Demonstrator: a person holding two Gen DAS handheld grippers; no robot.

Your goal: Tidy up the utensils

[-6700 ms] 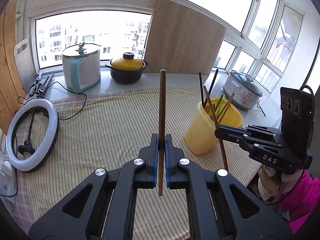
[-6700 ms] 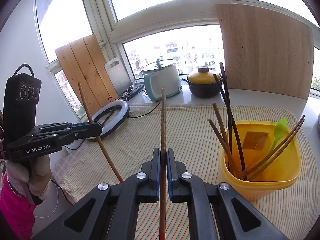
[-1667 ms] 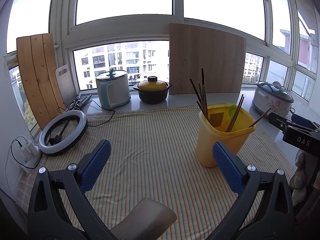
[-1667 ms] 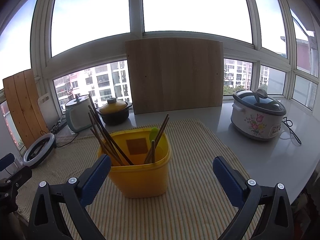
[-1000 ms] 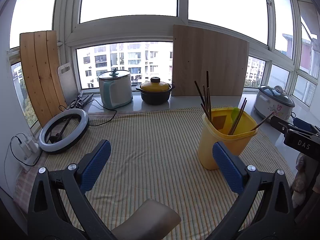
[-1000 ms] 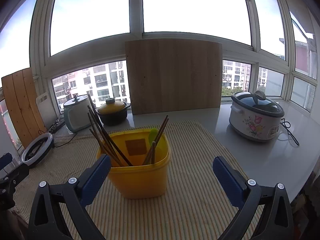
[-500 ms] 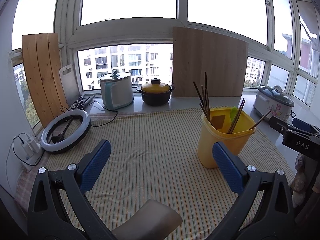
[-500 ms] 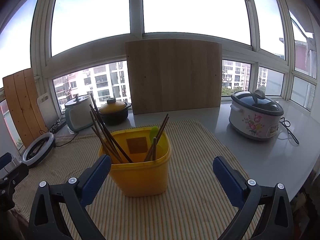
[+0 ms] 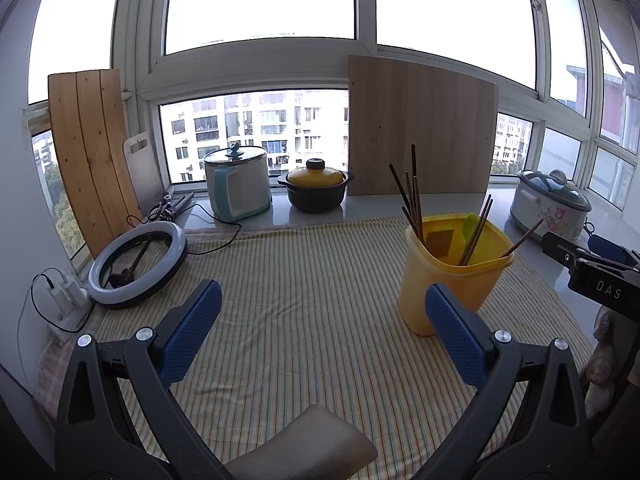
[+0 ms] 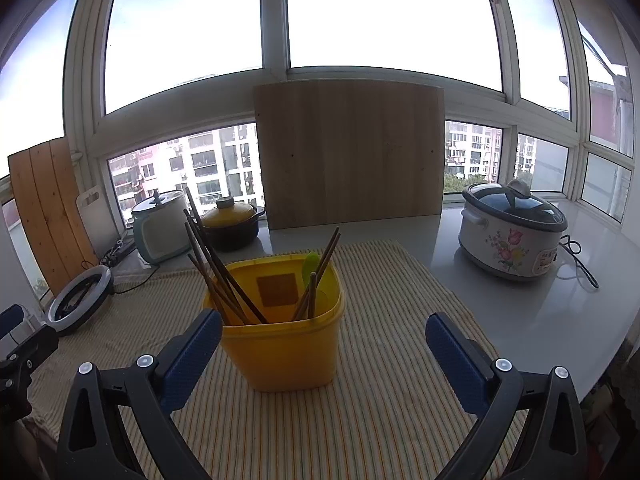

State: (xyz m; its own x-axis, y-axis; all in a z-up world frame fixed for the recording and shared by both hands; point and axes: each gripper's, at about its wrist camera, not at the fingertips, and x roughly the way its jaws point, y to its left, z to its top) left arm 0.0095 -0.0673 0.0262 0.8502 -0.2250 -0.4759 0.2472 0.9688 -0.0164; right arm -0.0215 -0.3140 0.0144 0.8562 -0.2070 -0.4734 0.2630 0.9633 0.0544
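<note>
A yellow plastic container point(image 9: 448, 276) stands on the striped cloth point(image 9: 304, 304); it also shows in the right wrist view point(image 10: 280, 352). Several brown chopsticks point(image 10: 216, 268) and a green spoon point(image 10: 310, 266) stand in it. My left gripper point(image 9: 320, 328) is open and empty, held back from the container, which is ahead to its right. My right gripper point(image 10: 322, 354) is open and empty, with the container ahead between its spread jaws. The right gripper's body point(image 9: 596, 276) shows at the right edge of the left wrist view.
A ring light point(image 9: 136, 264) lies at the cloth's left. A white-and-teal pot point(image 9: 238, 184) and a yellow-lidded black pot point(image 9: 316, 188) stand by the window. A flowered cooker point(image 10: 512, 236) sits on the right counter. Wooden boards point(image 10: 352, 160) lean on the window.
Earlier each gripper was shut on a chopstick; now both are open and empty and the chopsticks stand in the container. In the last second the views have barely shifted.
</note>
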